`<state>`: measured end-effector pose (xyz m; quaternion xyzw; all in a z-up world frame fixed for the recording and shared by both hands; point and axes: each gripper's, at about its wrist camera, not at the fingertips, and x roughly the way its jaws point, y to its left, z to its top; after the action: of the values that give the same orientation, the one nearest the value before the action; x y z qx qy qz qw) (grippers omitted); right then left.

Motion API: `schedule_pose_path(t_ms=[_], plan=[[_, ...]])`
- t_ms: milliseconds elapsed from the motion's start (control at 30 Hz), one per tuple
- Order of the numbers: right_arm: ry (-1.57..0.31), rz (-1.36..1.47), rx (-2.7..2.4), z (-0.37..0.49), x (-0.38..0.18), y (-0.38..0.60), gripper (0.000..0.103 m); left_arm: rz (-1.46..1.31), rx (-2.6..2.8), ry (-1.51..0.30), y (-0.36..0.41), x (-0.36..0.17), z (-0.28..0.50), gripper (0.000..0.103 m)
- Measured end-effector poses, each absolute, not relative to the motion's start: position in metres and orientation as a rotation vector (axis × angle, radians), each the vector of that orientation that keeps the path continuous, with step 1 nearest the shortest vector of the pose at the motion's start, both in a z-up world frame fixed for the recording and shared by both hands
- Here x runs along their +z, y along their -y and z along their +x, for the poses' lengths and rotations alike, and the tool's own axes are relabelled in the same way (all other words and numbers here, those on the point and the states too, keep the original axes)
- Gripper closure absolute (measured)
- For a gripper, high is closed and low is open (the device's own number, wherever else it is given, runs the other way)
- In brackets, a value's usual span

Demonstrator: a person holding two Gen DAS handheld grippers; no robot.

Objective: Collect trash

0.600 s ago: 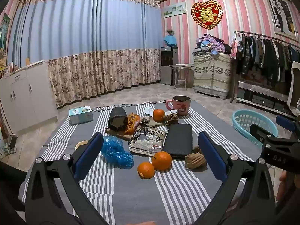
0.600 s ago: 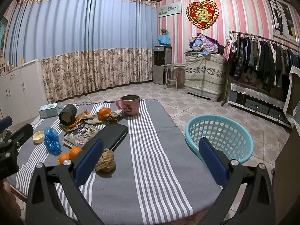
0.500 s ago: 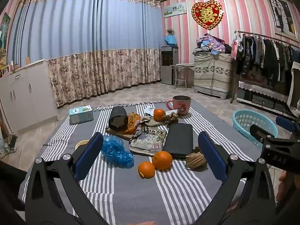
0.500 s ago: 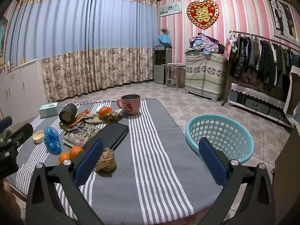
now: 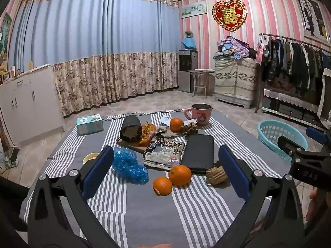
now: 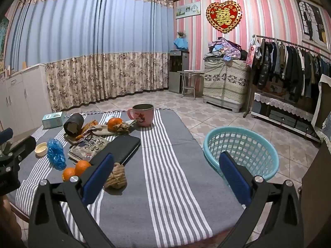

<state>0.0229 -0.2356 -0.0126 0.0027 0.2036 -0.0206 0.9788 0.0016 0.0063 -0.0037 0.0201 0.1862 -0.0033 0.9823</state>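
Observation:
Trash lies on the striped table (image 5: 144, 210): a crumpled blue plastic bag (image 5: 129, 165), a brown paper wad (image 5: 216, 174) by the black case (image 5: 198, 152), a second brown wad (image 5: 189, 128) beside the far orange, and an orange snack wrapper (image 5: 148, 133). My left gripper (image 5: 165, 152) hovers open before the table's near edge, nothing between its fingers. My right gripper (image 6: 166, 157) is open and empty over the table's right side, with the near paper wad (image 6: 115, 175) by its left finger and the blue bag (image 6: 55, 154) farther left. A teal basket (image 6: 241, 150) stands on the floor right of the table.
Also on the table are three oranges (image 5: 180, 174), a pink mug (image 5: 200, 114), a black cup (image 5: 131, 128) on its side on a wooden board, a printed packet (image 5: 165, 150), a tissue box (image 5: 90, 124) and a small bowl (image 5: 90, 157). A clothes rack (image 6: 289, 62) lines the right wall.

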Motion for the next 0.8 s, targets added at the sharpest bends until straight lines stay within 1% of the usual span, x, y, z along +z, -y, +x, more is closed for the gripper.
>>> schedule_pose_path(t_ms=[800], plan=[[-0.419,0.006,-0.047,0.0267,-0.0195,0.2355,0.004,0.04,-0.011,-0.382,-0.0053,-0.0052,-0.0018,0.005]])
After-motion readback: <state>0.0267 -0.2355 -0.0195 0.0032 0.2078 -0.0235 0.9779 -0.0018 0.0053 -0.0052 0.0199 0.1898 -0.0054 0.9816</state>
